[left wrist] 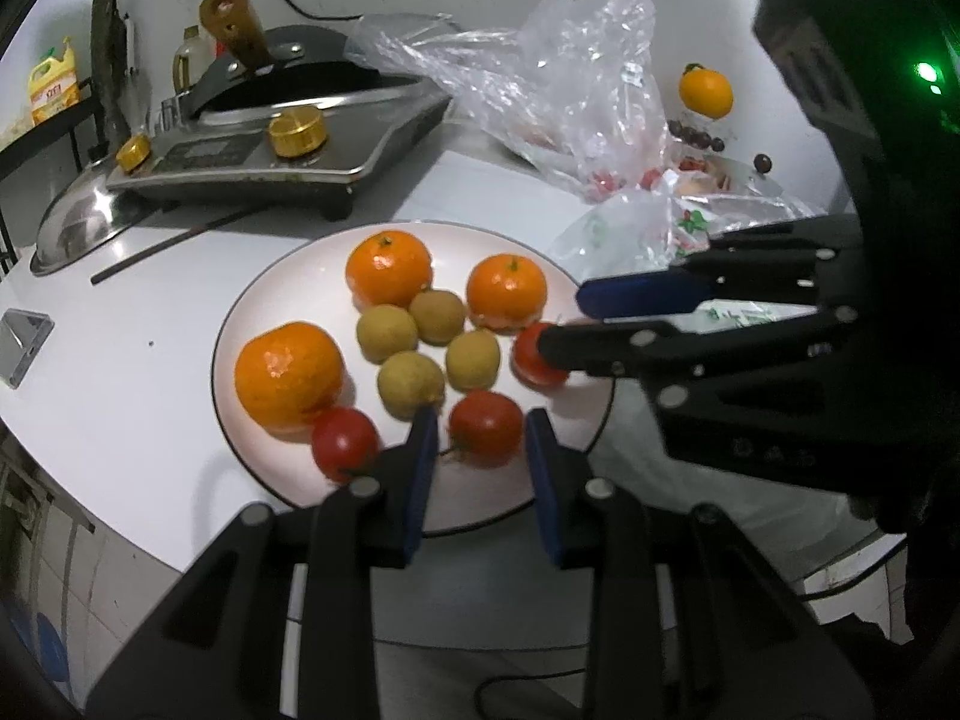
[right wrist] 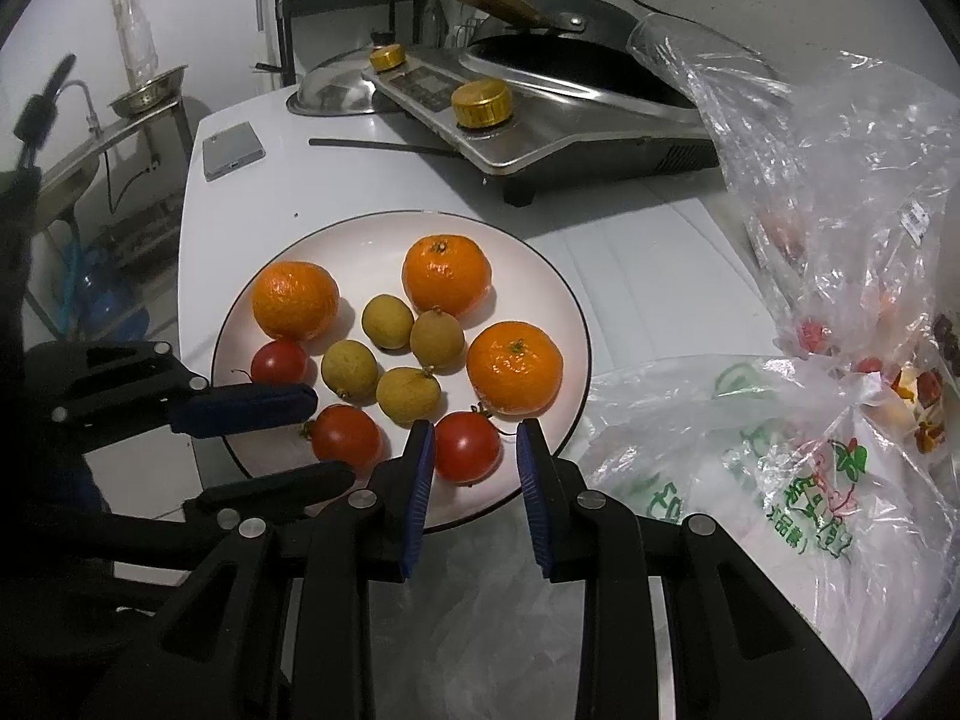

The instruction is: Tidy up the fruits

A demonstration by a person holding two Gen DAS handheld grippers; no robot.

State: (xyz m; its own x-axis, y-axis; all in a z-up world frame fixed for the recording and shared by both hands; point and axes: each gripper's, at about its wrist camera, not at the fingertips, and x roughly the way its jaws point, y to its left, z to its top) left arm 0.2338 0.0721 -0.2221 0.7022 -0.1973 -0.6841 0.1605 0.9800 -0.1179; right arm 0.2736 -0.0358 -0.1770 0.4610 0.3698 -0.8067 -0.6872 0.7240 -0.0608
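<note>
— Jaws first: how do they stand?

— The left gripper [left wrist: 481, 420] has its jaws drawn narrow, with one blue pad on either side of the middle tomato [left wrist: 486, 429]. Thin slivers of plate show beside the fruit, so I cannot tell whether the pads press it.

— And the right gripper [right wrist: 474, 429]?

— Its jaws are drawn close together too, around the right-hand tomato [right wrist: 468, 447]. That tomato lies between the fingertips, nearer the left pad. Whether it is truly pinched I cannot say.

— Where does everything lie?

— All of it is on the white plate [right wrist: 372, 252], which stands on the white counter [right wrist: 630, 252]. Both grippers reach in over the plate's near rim. Three tangerines [right wrist: 447, 276] curve round the far and right side, stalk ends up. Three tomatoes line the near edge, and the left-hand tomato [right wrist: 279, 360] lies free, just beyond the left gripper's upper finger. Four longans [right wrist: 387, 321] sit close-packed in the middle.

— Any long axis?

— None, since every fruit is round. The right-hand tomato's stalk points far and right.

— Anything beside the plate?

— Crumpled plastic bags [right wrist: 840, 240], to the right.
</note>
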